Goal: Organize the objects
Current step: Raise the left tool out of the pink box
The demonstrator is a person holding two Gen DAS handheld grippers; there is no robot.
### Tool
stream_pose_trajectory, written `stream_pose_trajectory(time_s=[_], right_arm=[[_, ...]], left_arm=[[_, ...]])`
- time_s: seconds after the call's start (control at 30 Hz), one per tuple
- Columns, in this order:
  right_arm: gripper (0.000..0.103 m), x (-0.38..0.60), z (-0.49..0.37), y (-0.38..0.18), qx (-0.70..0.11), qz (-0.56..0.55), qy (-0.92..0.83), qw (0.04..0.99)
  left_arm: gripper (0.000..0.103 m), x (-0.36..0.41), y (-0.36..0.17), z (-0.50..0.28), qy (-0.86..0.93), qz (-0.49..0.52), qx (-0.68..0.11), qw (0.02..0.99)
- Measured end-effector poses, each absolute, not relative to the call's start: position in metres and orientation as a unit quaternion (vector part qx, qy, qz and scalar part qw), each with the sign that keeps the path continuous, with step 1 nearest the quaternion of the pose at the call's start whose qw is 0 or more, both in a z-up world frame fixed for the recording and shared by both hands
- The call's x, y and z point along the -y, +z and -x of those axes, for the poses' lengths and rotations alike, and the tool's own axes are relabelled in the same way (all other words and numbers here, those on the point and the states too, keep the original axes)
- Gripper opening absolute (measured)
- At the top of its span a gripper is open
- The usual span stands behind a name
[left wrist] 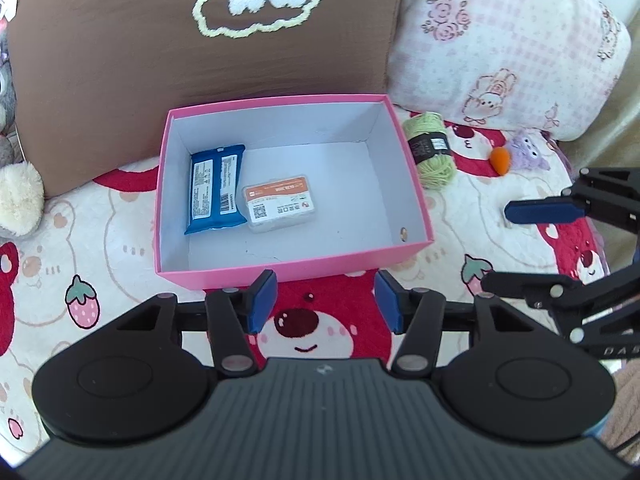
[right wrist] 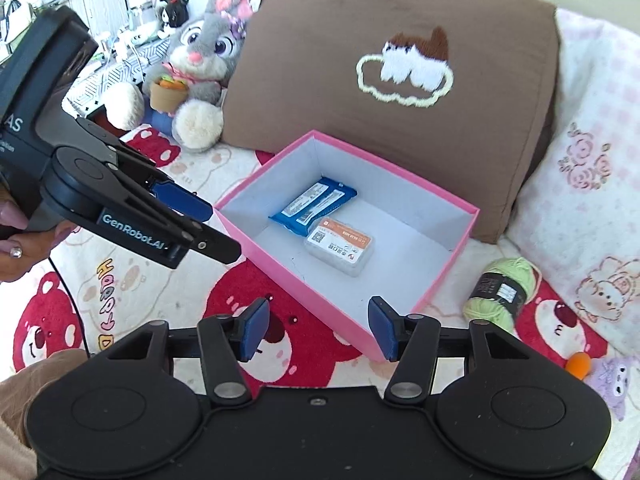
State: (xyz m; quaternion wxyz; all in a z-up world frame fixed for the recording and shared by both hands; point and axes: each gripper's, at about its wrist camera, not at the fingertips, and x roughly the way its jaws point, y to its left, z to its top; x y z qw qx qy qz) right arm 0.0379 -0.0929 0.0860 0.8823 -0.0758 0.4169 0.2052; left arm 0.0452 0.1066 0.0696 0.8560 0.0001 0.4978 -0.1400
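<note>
The pink box [left wrist: 288,268] sits on the bear-print blanket [left wrist: 460,240], holding a blue packet [left wrist: 216,188] and, just beside it, a clear case [left wrist: 280,202]. The left claw [left wrist: 325,300] hangs just short of the box's near wall, jaws partly apart and empty. The right claw [right wrist: 318,328] hovers at the box's near corner, likewise parted and empty. Green yarn [right wrist: 502,294] lies outside the box.

Box [left wrist: 280,270] on blanket [left wrist: 460,232] before cushion [left wrist: 160,80]; wipes pack [left wrist: 216,188] and case [left wrist: 280,204] inside; yarn [left wrist: 430,148] just right.
</note>
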Motion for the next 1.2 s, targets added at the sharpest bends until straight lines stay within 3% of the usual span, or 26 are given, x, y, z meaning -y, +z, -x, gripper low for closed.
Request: stream_pose_trajectory(time_s=[0.43, 0.83, 1.0, 1.2], right_arm=[[0.061, 0.123, 0.005, 0.107, -0.416, 0.075, 0.204, 0.883], [0.074, 0.164, 0.034, 0.109, -0.38, 0.092, 0.144, 0.909], [0.084, 0.18, 0.045, 0.104, -0.38, 0.115, 0.135, 0.908], [0.085, 0.206, 0.048, 0.087, -0.402, 0.099, 0.119, 0.903]], left_arm=[[0.056, -0.072, 0.093, -0.007, -0.198, -0.018, -0.491, 0.848], [0.062, -0.023, 0.096, 0.001, -0.241, -0.044, -0.492, 0.835], [0.065, -0.002, 0.09, -0.002, -0.257, -0.05, -0.496, 0.828], [0.07, 0.028, 0.079, -0.011, -0.271, -0.057, -0.502, 0.819]])
